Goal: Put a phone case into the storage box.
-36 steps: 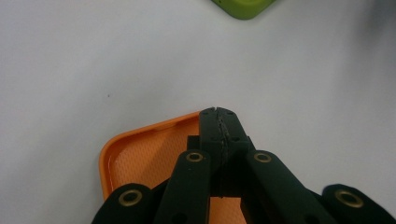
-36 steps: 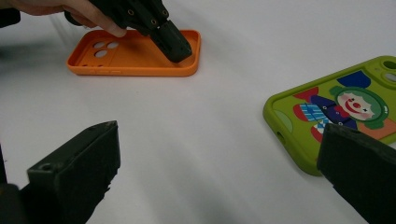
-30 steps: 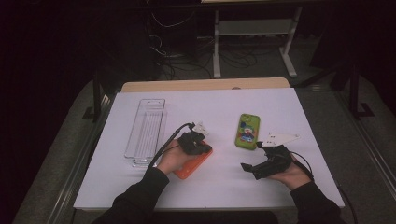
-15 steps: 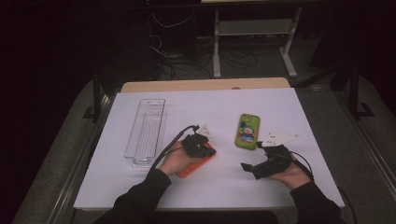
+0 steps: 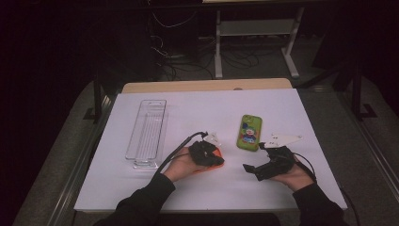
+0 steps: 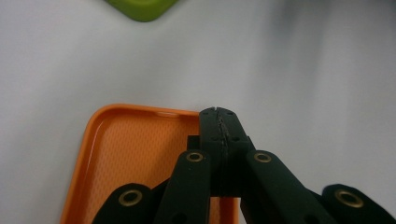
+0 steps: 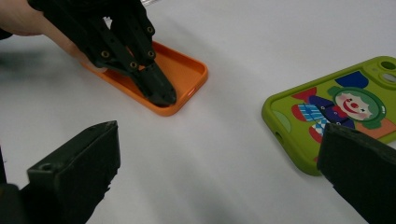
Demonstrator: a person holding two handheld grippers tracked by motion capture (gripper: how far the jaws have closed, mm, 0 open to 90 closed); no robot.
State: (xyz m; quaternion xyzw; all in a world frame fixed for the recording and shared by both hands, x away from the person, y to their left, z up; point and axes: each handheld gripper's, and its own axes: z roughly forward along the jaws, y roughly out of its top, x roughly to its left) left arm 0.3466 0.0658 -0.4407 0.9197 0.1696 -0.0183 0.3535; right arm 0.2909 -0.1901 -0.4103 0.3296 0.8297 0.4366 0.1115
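While the green phone case lies flat just beyond both sets of fingers, nothing blocks either. Clear tray sits well off. Left gripper: jaws clamped on the rim of the orange case, hand low, angled forward. Orange case's long axis runs along those fingers. Right gripper: jaws wide apart, empty, resting level.

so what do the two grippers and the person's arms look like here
Both grippers are black. The left gripper has linked bars joined by brass-coloured rivets, and its pads have a ridged inner face. The right gripper has two blocky, matt black jaws. A black cable trails from the left one, and a pale three-cornered plate tops the right one. The person wears black long sleeves.
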